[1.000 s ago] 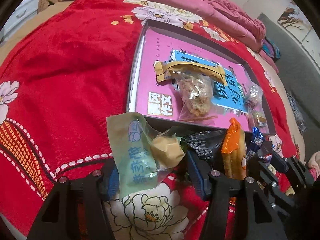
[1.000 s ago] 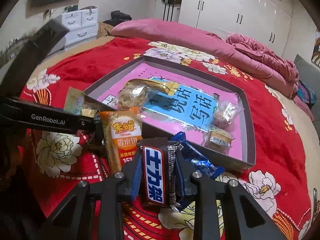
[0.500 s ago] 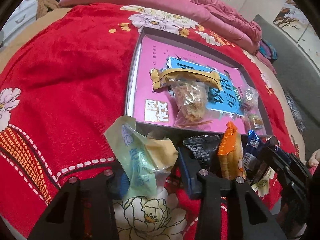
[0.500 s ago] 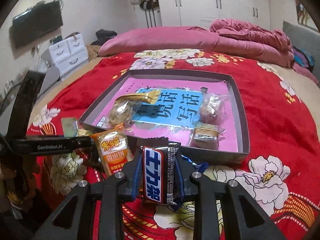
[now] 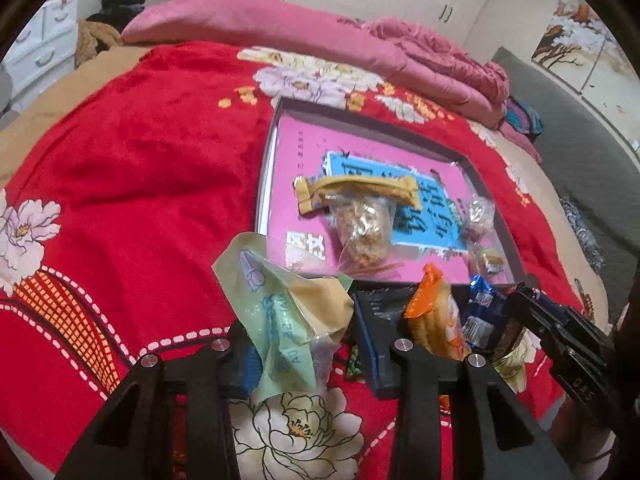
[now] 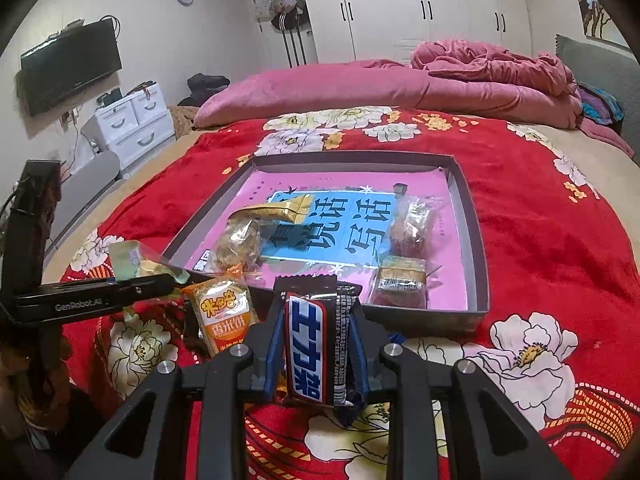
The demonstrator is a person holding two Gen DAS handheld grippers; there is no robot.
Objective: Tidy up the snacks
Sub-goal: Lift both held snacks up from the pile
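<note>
My left gripper [image 5: 304,344] is shut on a pale green pastry packet [image 5: 280,312] and holds it above the red bedspread, near the box's front left corner. My right gripper [image 6: 316,352] is shut on a dark Snickers bar [image 6: 312,344], held upright in front of the box. The shallow grey box [image 6: 476,240] with a pink and blue book as its floor holds a gold-topped snack bag [image 6: 244,236] and several small clear-wrapped cakes [image 6: 404,280]. An orange rice-cracker packet [image 6: 226,312] and a blue wrapper [image 5: 480,312] lie on the bedspread before the box.
The red flowered bedspread [image 5: 132,184] covers the bed. A pink rolled quilt [image 6: 360,88] lies along the far side. White drawers [image 6: 136,124] and a wall TV [image 6: 72,64] stand at the left. The left gripper shows in the right wrist view [image 6: 92,300].
Both grippers have lifted and tilted up with their snacks, so more of the room shows. The green packet rose off the bedspread in the left gripper. The Snickers bar stays clamped.
</note>
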